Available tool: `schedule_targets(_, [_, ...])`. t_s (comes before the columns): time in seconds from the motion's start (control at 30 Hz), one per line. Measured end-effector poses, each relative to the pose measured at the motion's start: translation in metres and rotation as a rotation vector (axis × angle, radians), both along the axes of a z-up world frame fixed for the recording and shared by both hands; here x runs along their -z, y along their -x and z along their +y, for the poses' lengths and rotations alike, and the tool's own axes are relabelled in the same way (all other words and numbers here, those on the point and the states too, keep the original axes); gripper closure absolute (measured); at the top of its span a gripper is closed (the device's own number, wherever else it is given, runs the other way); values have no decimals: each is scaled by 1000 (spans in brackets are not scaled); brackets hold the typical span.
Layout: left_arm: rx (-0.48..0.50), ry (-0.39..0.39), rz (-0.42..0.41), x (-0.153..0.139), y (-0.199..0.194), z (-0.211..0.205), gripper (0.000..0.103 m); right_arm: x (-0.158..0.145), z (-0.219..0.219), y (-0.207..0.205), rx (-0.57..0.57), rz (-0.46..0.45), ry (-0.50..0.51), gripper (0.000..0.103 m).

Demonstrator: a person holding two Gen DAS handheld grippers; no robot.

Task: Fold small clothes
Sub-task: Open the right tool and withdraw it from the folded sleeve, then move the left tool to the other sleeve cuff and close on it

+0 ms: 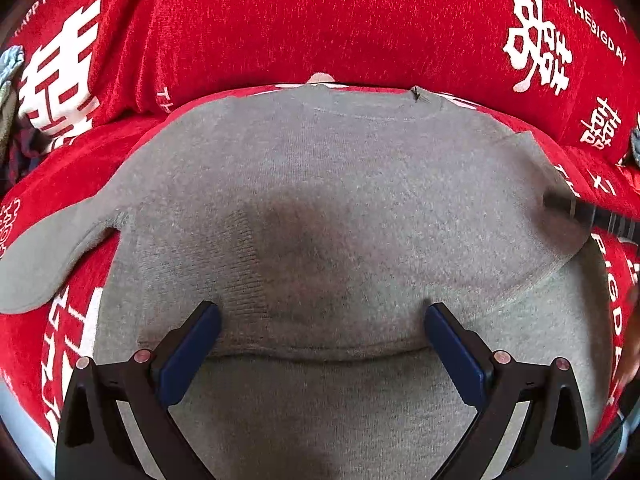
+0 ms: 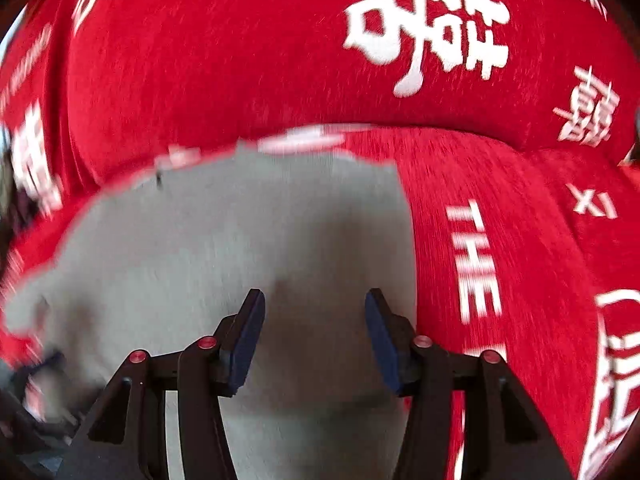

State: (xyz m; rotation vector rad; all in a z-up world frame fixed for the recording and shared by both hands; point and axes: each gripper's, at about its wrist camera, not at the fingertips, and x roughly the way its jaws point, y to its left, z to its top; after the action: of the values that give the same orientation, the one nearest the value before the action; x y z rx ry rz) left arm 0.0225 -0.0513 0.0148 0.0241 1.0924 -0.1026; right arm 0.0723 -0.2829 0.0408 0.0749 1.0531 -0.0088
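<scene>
A small grey sweater [image 1: 320, 184] lies flat on a red cover, its collar [image 1: 360, 110] at the far side and one sleeve [image 1: 44, 264] spread out to the left. Its right side looks folded inward, with a fold edge running across the lower right. My left gripper [image 1: 320, 312] hovers over the sweater's lower middle, open wide with nothing between its pads. My right gripper [image 2: 315, 300] is open over the sweater's [image 2: 224, 248] right edge; this view is blurred. One of its dark fingers [image 1: 576, 214] shows at the sweater's right side in the left wrist view.
A red cover [image 1: 320, 20] with white characters and lettering drapes the seat and the backrest behind it. Bunched cloth [image 1: 10, 76] sits at the far left edge. The cover [image 2: 500, 200] stretches on to the right of the sweater.
</scene>
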Motion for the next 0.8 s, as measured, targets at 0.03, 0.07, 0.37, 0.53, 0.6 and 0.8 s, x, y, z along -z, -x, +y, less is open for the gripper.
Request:
schedule_targets(0.03, [-1,0,1,-1,2,1,1,6,10,11,-16,-1,71,47])
schedule_targets(0.07, [-4,-1,1,-3,5,3,1,5,14,21,-30,-19,115,47])
schedule_targets(0.37, [-110,76,20,-4,27,49,1,-21,77,64,-87,-106,141,42])
schedule_targets(0.53, [-171,95,3,-4,40,87,1,-2,122,56,-146,-39,66,38])
schedule_targets(0.6, [-209,105,6,-3,46,106,1,8,132,57,-159,-10,66,31])
schedule_targets(0.8, [-322,130,7,0,55,160,1,2,160,68,-185,-64,10,30])
